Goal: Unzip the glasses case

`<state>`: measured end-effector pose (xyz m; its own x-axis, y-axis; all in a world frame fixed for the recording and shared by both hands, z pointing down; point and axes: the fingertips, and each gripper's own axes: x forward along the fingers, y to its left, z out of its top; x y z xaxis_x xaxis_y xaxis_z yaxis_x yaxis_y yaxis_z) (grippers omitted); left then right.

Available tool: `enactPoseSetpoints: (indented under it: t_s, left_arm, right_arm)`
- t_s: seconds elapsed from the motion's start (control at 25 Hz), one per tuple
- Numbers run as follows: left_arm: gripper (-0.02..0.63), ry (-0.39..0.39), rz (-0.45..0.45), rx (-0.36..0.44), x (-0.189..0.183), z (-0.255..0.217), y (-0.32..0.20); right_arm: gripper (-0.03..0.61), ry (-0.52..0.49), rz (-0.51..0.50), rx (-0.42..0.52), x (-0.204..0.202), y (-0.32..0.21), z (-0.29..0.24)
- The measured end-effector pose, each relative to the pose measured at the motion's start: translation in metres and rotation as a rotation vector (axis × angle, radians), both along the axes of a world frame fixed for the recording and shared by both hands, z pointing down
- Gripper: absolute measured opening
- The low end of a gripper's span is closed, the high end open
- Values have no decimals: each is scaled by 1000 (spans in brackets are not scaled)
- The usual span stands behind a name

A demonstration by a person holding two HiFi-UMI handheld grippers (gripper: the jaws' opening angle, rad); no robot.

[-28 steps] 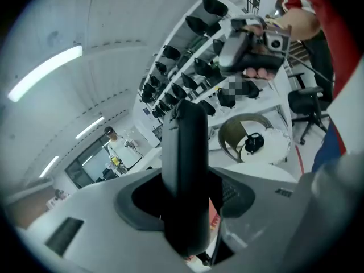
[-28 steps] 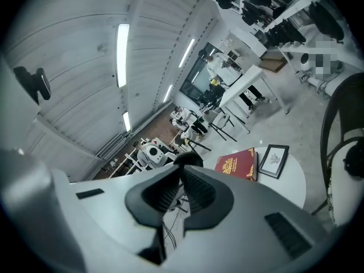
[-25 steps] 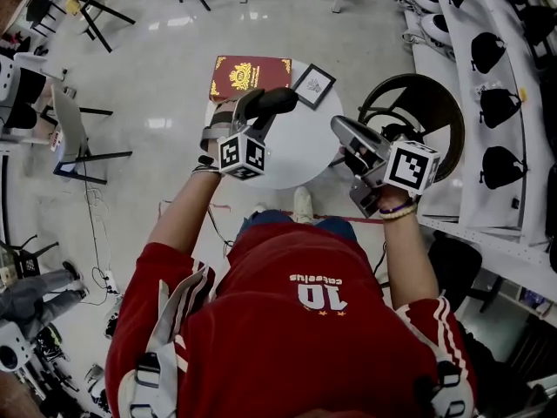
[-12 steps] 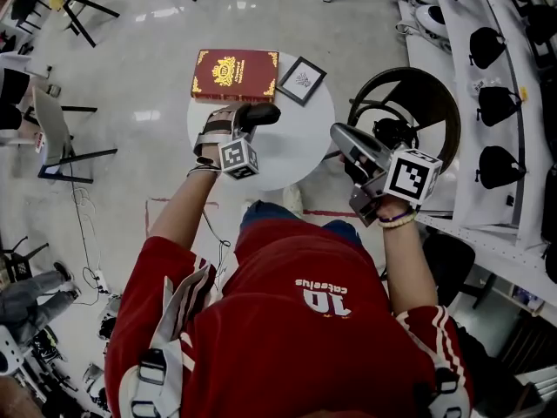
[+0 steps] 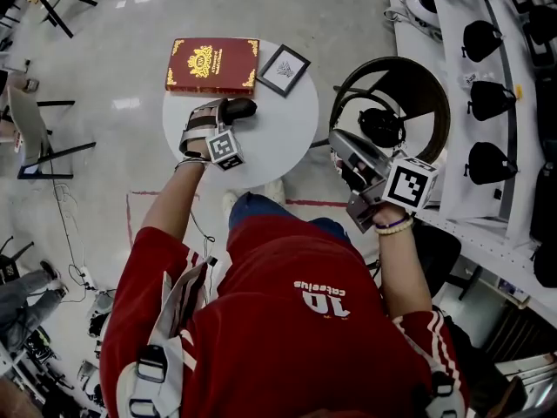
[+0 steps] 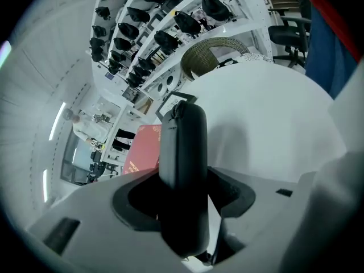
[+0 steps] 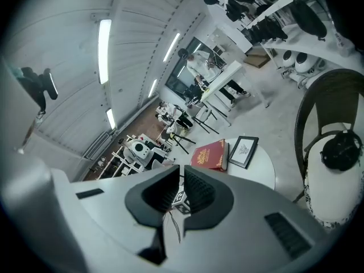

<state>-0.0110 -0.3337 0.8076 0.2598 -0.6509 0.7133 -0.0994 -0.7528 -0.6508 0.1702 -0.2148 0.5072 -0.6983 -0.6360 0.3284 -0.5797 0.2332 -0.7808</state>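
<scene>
Glasses case (image 5: 242,108), gripped by the left claw (image 5: 224,117), has sunk toward the counter (image 5: 287,138), ready for unzipping by the closed, empty right claw (image 7: 182,189).

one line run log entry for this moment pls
left tongs: shut on closed glasses case, over round table | right tongs: shut, empty, right of table | on table: red book, framed picture
</scene>
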Motion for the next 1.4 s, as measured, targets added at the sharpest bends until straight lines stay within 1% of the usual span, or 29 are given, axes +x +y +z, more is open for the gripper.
enactPoseSetpoints:
  t_s: [0.08,0.12,0.2,0.56,0.92,1.0,1.12,1.24,1.28,1.4]
  left_arm:
    - [233,2,19,-20,5,3,3]
    - [236,-17,23,-31,3,7,6]
    - [271,-49,29,-58,1,14,11]
    - [334,-35,48,-189,2,15,43]
    - [338,-1,34,-207,-18,-3,65]
    - [338,37,14,-189,-24,-16,65]
    - [337,115,-35,-146,-33,-50,61]
    - [337,236,-117,-125,-45,-90,57]
    - [337,288,-150,-119,-49,-105,56]
    - [337,466,-239,-94,-59,-158,56]
  right_arm:
    - [18,-2,5,-5,5,0,2]
    - [18,-5,5,-5,6,-1,2]
    - [18,-13,1,-3,6,-2,2]
    - [18,-34,-39,18,0,-9,-3]
    - [18,-46,-92,61,-14,-16,-18]
    - [18,-39,-101,75,-17,-20,-22]
    - [18,-5,-102,92,-18,-25,-27]
    - [18,47,-97,131,-21,-32,-36]
    - [18,95,-96,154,-21,-33,-39]
    - [18,302,-97,244,-25,-35,-48]
